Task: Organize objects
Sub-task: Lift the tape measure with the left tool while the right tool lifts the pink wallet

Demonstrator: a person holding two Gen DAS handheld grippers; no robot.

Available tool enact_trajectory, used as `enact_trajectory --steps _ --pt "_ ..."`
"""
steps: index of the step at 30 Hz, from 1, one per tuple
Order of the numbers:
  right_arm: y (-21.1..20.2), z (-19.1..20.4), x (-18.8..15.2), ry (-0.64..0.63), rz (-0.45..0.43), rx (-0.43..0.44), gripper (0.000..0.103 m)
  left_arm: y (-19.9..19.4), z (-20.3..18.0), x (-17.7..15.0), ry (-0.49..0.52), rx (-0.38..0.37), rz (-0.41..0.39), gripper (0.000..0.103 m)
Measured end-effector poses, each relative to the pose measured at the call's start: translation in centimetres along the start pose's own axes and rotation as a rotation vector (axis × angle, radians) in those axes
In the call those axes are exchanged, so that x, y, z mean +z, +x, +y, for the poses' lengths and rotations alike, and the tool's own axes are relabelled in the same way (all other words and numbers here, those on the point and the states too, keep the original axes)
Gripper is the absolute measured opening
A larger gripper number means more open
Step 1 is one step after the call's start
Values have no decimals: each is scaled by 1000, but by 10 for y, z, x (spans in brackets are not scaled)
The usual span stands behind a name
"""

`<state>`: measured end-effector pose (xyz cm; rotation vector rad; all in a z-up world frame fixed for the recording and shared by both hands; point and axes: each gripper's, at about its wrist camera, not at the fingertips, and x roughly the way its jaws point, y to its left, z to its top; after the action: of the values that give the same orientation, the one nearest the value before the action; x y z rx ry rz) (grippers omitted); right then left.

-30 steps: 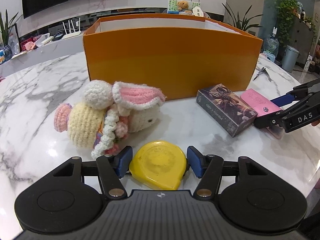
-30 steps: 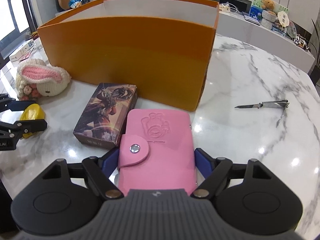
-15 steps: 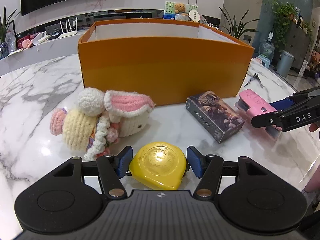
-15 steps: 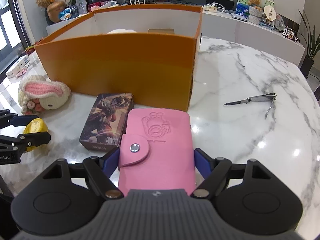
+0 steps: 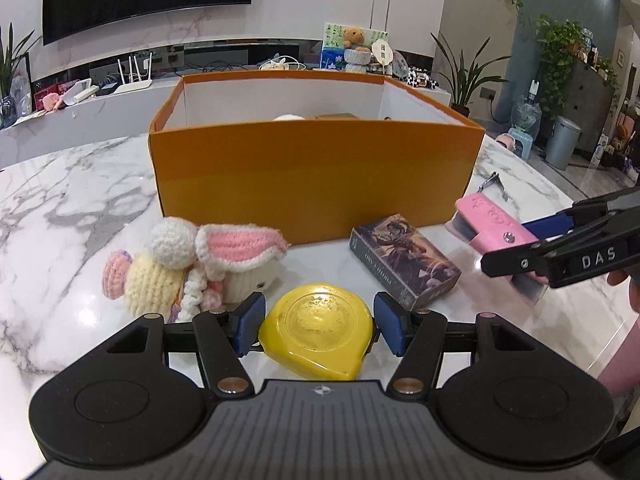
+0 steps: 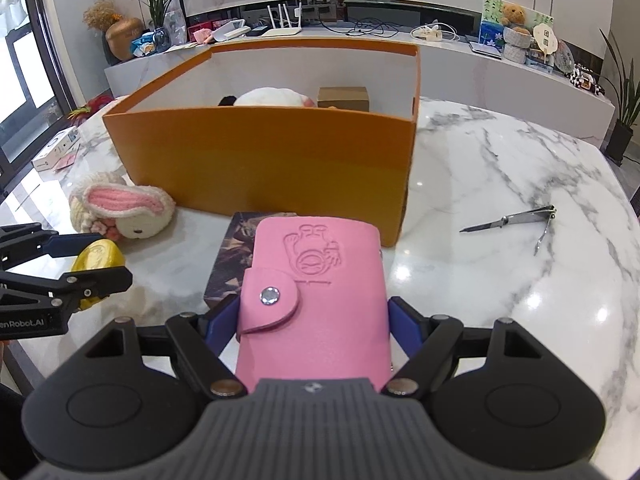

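Two handheld grippers work over a white marble table (image 6: 500,184). The left gripper (image 5: 318,330) is closed on one yellow tape measure (image 5: 318,332), its two blue pads pressing the case from either side. The right gripper (image 6: 314,320) is clamped on one pink snap-button card wallet (image 6: 316,292), held flat between its blue pads; in the left wrist view the wallet appears lifted clear of the tabletop at the right.

One open orange cardboard box (image 5: 316,184) stands at the far middle of the table. Inside it, seen over the near wall from the right wrist view, are one white plush toy (image 6: 272,98) and one small brown carton (image 6: 343,98), side by side.

Outside the box, three things lie on the marble. One crocheted bunny doll (image 5: 200,268) with pink-lined ears lies on its side at near left, close to the box front. One illustrated card deck box (image 5: 404,264) lies flat just in front of the orange box, between the two grippers. One metal nail clipper (image 6: 516,222), its lever swung open, lies well apart to the right.
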<state>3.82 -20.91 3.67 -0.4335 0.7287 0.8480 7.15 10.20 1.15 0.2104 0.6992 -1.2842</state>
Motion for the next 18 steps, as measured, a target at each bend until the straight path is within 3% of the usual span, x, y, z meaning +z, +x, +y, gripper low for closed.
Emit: enact_trajectory --steps 18 --pt "-18 26 8 -13 -26 -6 80 -6 -5 10 -39 18 -28 70"
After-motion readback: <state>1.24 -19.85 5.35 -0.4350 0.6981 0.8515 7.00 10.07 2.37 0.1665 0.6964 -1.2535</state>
